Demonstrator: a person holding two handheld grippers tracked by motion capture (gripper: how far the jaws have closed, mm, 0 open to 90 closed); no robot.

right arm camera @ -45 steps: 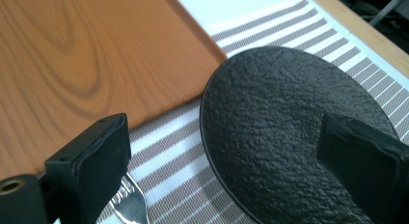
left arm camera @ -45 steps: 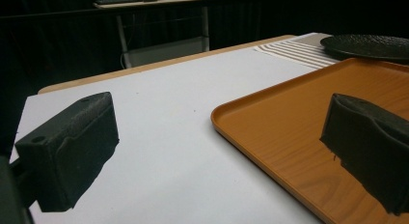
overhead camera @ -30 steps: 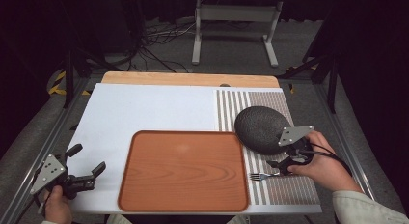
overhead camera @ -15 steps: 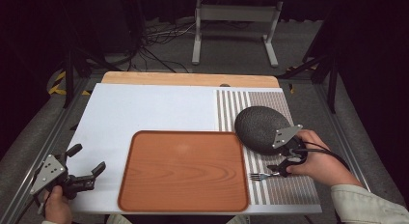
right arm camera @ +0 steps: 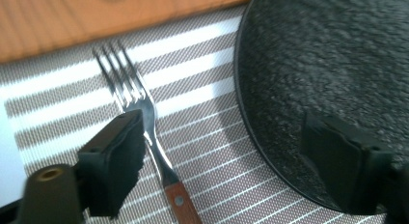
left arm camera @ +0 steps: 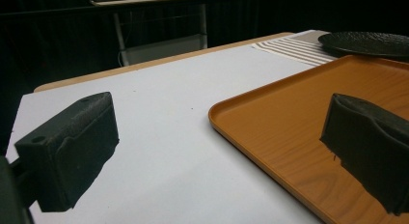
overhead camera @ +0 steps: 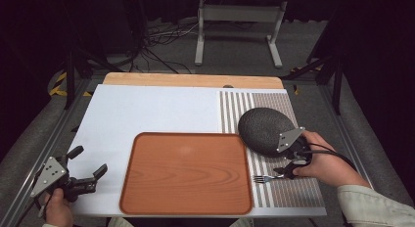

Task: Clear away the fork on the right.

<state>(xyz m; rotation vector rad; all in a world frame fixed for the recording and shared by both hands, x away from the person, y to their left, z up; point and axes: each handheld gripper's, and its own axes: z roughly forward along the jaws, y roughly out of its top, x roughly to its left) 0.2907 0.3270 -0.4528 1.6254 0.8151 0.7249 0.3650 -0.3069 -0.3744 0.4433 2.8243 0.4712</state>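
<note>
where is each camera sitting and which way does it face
High view: above the person's side, looking forward and down on the table; both hands show, with the left gripper and right gripper.
Left gripper view: low over the table, looking past its open jaws across the tray.
Right gripper view: looking down between its jaws, which have just been closing, at the fork beside the plate.
All three share tray and plate.

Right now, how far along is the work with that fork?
Early. Nothing looks done: the tray is bare, and the plate and fork lie on the striped mat. In hand: the right gripper is down over the fork, its jaws just closing but not yet pressing it. Left: gripping and lifting the fork. The left gripper waits open beside the tray.
</note>
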